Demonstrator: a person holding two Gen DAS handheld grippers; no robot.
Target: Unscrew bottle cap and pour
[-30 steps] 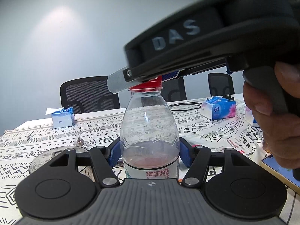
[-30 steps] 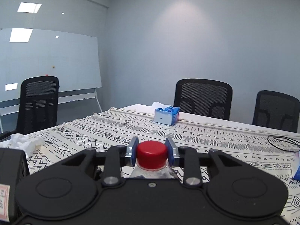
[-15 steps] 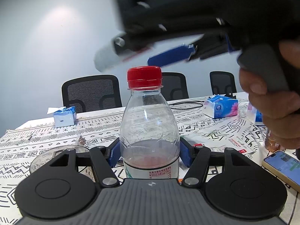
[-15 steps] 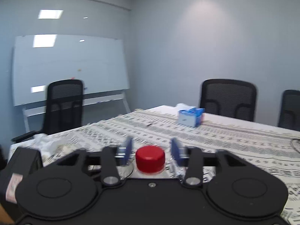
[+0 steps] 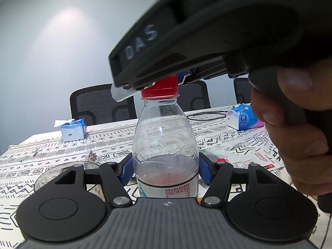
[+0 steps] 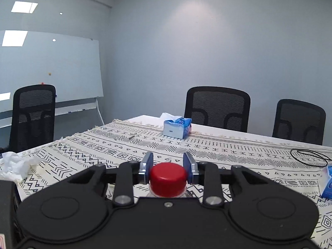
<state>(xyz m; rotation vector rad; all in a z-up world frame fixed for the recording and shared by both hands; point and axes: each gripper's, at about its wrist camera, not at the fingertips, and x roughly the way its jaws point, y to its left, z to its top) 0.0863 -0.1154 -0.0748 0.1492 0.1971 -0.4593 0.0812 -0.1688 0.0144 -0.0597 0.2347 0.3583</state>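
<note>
**Both grippers on the bottle, cap on**

Left wrist view: the left gripper (image 5: pixel 165 171) is clamped on the bottle (image 5: pixel 165 151), its blue fingers (image 5: pixel 126 171) pressed against the clear body on either side, just above the label. The bottle stands upright between them, with a little pinkish liquid low in the body. The red cap (image 5: pixel 160 88) sits on the neck. The right gripper (image 5: pixel 180 78) comes in from above and to the right, over the cap; its black housing reads "DAS" and hides most of the cap's top. The right hand (image 5: pixel 294 124) wraps the handle at the far right. Beyond the left gripper, on the patterned counter (image 5: pixel 228 137): a blue tissue box (image 5: pixel 73 129) to the far left, a tissue pack (image 5: pixel 243 117) and a black cable loop (image 5: pixel 206 116) to the far right. A clear round dish (image 5: pixel 48 176) lies just left of the fingers.

Right wrist view: the cap (image 6: pixel 168 178) sits between the right gripper's (image 6: pixel 168 167) blue fingers (image 6: pixel 147 166). Both appear to touch the cap's sides, so it reads as gripped, though contact on the left side is hard to confirm. Ahead lies the tissue box (image 6: pixel 176 127); crumpled white paper (image 6: pixel 14 165) is off to the left.
</note>
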